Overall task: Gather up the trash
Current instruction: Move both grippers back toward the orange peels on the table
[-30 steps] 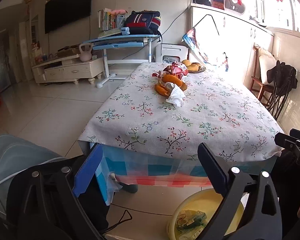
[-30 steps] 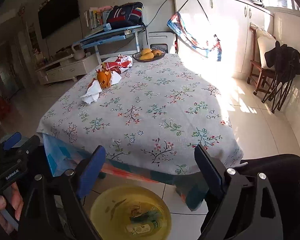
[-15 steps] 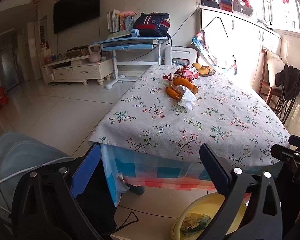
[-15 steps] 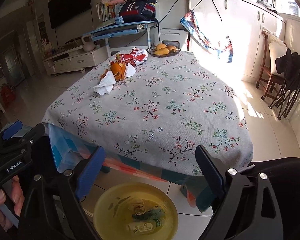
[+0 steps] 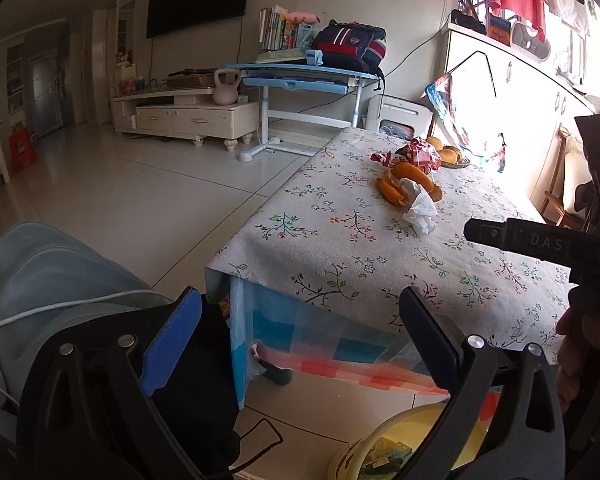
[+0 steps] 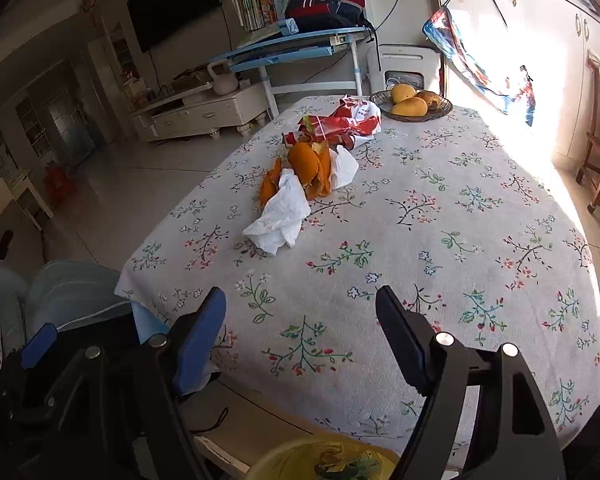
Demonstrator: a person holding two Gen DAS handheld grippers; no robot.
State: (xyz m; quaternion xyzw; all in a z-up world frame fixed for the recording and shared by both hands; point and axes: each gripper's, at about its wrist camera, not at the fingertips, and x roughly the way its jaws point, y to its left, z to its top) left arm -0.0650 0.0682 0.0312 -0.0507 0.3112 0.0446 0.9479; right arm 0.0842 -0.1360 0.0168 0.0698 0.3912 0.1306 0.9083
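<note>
The right gripper [image 6: 300,312] hangs above the near edge of the desk with the flowered white cloth [image 6: 440,216]; its blue-padded fingers [image 6: 200,336] stand apart with nothing between them, having just been closing a little. The left gripper [image 5: 300,320] waits lower, before the desk's corner, its fingers spread wide and empty. Farther up the desk lies the trash: a crumpled white tissue [image 6: 280,216] touching curled orange fruit peels [image 6: 308,168], with a torn red-and-white plastic wrapper [image 6: 340,124] just behind. A dark bowl of yellow fruit [image 6: 410,105] sits beyond. On the floor below, a round yellow basin [image 6: 324,460] holding scraps is cut off by the frame edge and partly hidden behind the gripper's arms.
</note>
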